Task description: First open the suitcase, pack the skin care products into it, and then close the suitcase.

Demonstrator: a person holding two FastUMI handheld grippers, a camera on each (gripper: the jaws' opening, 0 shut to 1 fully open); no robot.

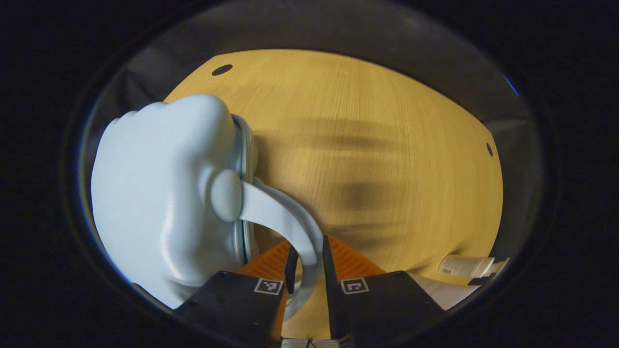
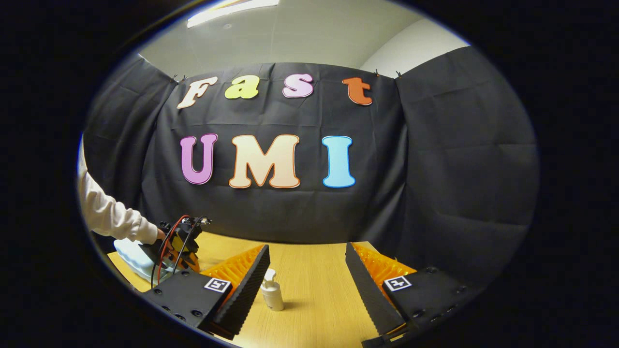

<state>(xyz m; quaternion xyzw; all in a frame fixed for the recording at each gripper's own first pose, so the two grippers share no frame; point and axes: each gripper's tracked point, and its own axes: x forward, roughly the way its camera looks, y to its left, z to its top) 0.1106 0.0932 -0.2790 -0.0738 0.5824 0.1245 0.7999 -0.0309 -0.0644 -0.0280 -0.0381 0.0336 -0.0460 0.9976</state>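
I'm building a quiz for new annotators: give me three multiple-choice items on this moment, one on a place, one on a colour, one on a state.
1. Where does the pump bottle stand?
A. On the wooden table, ahead of the right gripper
B. On the suitcase
C. Between the left gripper's fingers

2. What colour is the suitcase?
A. Red
B. Pale blue
C. Black

3. What is the left gripper doing?
A. Hanging open
B. Holding a bottle
C. Closed on the suitcase handle

Answers: 1 A, it stands upright on the tabletop; 2 B, its shell is pale blue; 3 C, both fingers press the handle.
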